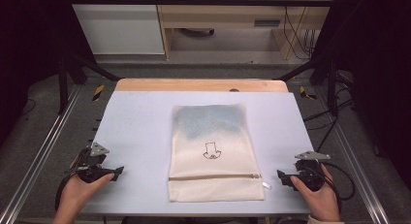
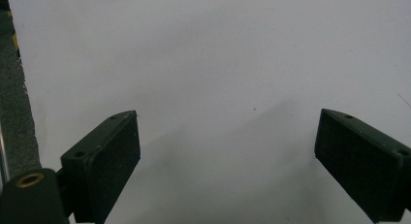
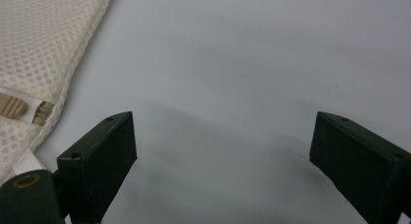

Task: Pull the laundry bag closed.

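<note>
The cream mesh bag (image 1: 213, 151) lies flat mid-counter, its zipper (image 1: 214, 176) closed near our edge. Left gripper (image 1: 112, 173) and right gripper (image 1: 283, 178) rest at either side, fingers wide apart, empty. We're at the start, it seems; next probably means reaching in for the zipper pull.

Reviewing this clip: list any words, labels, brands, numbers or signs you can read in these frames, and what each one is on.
No readable text anywhere.
The mesh zip bag carries a small black line drawing, an outline shape rather than letters.
A small white tag by the zipper end is too small to read in the high view; no print shows on it in the right gripper view.
</note>
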Action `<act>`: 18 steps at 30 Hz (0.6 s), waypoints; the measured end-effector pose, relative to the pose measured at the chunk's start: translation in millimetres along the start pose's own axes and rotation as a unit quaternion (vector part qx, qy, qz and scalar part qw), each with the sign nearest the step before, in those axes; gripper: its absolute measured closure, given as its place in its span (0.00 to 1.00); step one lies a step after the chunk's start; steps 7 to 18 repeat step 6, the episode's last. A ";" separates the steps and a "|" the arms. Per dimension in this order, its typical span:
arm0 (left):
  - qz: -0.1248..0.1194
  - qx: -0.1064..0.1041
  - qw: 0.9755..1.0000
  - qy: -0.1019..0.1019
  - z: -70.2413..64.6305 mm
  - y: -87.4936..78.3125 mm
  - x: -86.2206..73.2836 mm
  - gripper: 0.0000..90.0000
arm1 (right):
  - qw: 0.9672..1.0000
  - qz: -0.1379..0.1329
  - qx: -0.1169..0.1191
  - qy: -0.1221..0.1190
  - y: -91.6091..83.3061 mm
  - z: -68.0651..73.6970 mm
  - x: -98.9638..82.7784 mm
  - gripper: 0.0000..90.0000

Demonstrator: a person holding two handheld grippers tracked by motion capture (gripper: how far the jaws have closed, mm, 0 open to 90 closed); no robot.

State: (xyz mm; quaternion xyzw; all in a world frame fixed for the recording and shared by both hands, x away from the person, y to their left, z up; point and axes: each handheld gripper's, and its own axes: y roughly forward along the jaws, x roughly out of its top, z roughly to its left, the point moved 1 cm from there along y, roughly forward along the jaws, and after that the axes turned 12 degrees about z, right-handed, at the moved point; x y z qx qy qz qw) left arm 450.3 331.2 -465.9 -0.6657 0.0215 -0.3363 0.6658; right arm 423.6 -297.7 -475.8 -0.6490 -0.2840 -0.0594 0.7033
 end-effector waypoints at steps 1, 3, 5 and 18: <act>0.001 -0.002 1.000 0.003 -0.8 -0.4 0.3 0.10 | 1.000 -0.002 -0.002 -0.001 0.2 0.1 -1.3 0.11; 0.004 -0.004 1.000 0.012 -4.6 -0.1 0.7 0.09 | 1.000 -0.002 -0.001 0.001 -0.3 -0.1 -2.9 0.12; 0.005 0.002 1.000 0.023 -9.0 0.2 1.7 0.09 | 1.000 -0.003 0.003 0.008 0.4 -1.0 -3.2 0.11; 0.003 0.000 1.000 0.027 -11.1 0.1 2.7 0.09 | 1.000 -0.003 0.004 0.008 0.4 -1.2 -3.0 0.11</act>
